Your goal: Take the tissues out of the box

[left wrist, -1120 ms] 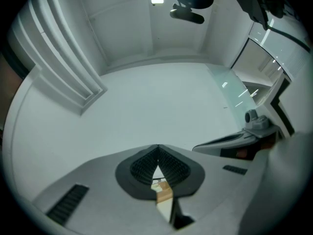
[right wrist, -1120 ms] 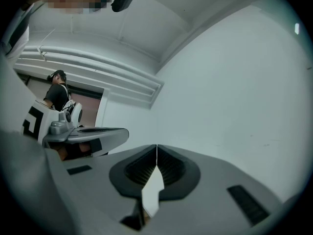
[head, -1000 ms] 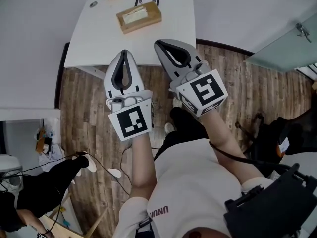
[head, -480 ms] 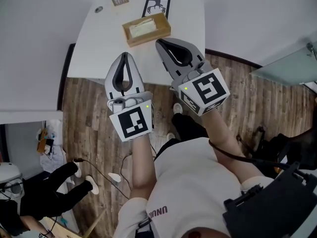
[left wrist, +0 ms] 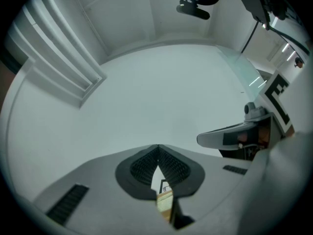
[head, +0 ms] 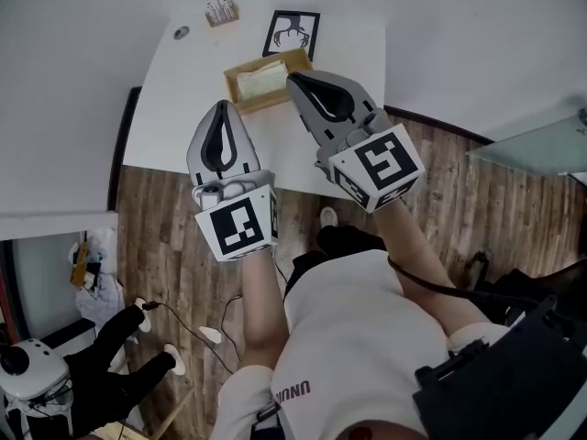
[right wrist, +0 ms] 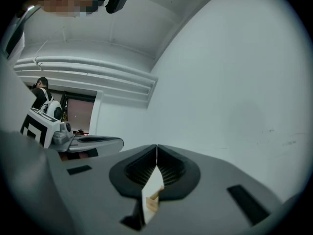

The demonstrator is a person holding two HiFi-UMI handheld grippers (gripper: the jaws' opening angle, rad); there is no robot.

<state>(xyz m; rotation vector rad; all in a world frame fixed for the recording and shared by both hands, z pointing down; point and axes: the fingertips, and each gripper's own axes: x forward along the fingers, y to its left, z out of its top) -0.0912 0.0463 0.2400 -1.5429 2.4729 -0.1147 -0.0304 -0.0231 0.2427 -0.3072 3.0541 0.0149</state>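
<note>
Surface: one white table (head: 174,108) set into a corner of white walls (head: 73,81). Brown plank floor (head: 165,236) lies below both grippers. One glass panel (head: 541,149) stands well to the right of the right gripper.

Items on the table, counted:
- One wooden tissue box (head: 240,70), open at the top, with pale tissues (head: 262,79) in it. It lies directly ahead of the right gripper (head: 293,79), whose tip overlaps the box's right end in the head view; contact cannot be told. From the left gripper (head: 221,108) it lies ahead and slightly to the right.
- One black-and-white printed card (head: 292,33), beyond the box, ahead of the right gripper.
- One small holder (head: 220,7) with upright pieces, far ahead of the left gripper.
- One small round item (head: 181,32), ahead and left of the left gripper.

Grippers: two, side by side and near each other. The left gripper's jaws are pressed together with nothing between them; the box shows only through the slit below the tips. The right gripper's jaws are likewise closed and empty.

Room, other: a second person's legs (head: 110,356), behind and left of the left gripper.
</note>
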